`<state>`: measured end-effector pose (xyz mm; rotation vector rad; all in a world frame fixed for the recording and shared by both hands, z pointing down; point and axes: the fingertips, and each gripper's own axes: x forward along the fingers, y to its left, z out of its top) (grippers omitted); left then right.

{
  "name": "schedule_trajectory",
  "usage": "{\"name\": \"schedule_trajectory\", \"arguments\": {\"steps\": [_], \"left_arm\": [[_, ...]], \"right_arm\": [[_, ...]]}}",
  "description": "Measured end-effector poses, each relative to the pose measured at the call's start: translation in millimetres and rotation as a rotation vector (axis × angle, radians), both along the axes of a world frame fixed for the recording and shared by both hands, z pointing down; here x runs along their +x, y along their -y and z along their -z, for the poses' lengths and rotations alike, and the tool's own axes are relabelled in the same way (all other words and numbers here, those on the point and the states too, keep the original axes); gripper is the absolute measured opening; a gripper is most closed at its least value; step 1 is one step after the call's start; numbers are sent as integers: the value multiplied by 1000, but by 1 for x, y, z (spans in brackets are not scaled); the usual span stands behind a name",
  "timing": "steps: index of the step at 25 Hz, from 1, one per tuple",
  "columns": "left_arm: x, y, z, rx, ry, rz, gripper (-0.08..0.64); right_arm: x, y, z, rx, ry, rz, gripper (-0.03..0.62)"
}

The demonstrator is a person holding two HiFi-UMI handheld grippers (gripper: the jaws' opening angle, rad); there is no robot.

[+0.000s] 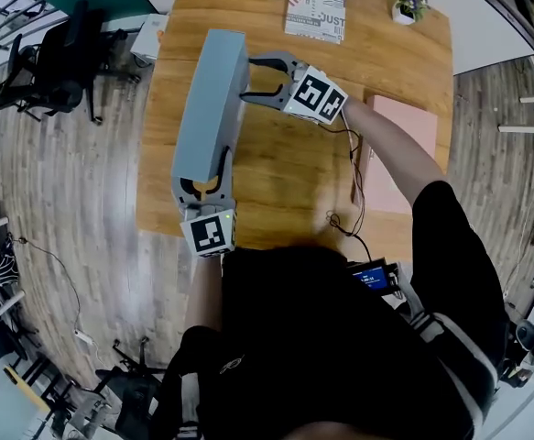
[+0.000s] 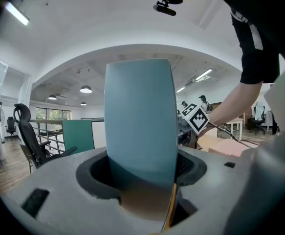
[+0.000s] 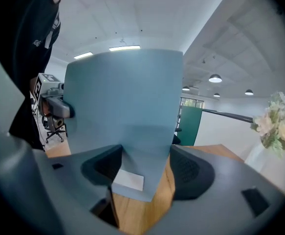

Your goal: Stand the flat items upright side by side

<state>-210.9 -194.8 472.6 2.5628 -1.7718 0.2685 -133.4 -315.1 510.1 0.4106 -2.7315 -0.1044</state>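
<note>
Currently a grey-blue flat rectangular box [image 1: 210, 108] is standing upright on its long edge at the left side of the wooden worktop [image 1: 285, 168]. The left tongs [image 1: 204, 170] are clamping its near end, jaws spread wide across its thickness. The right tongs [image 1: 246, 79] are gripping its far part from the right, equally wide. A pink flat rectangular board [image 1: 413, 126] is lying flat at the worktop's right edge.

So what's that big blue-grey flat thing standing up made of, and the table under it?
The blue-grey flat box looks like matte card or board: it has a dull, even surface and crisp edges, though plastic is possible. The brown table looks like varnished wood: it has grain streaks with a soft sheen, but it may be a laminate.
</note>
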Motion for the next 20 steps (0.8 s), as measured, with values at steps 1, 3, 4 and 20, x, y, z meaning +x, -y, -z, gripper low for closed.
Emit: {"name": "schedule_trajectory", "arguments": {"steps": [1, 3, 4, 20], "left_arm": [[0, 5, -1, 0, -2, 6, 299], [0, 15, 0, 8, 1, 24, 299], [1, 20, 1, 12, 1, 31, 298], [-6, 49, -1, -33, -18, 24, 314]], "right_arm": [[-1, 6, 0, 0, -3, 4, 311], [-2, 19, -3, 2, -10, 5, 311], [-2, 25, -6, 4, -13, 2, 311], [-3, 51, -6, 1, 14, -79, 282]]}}
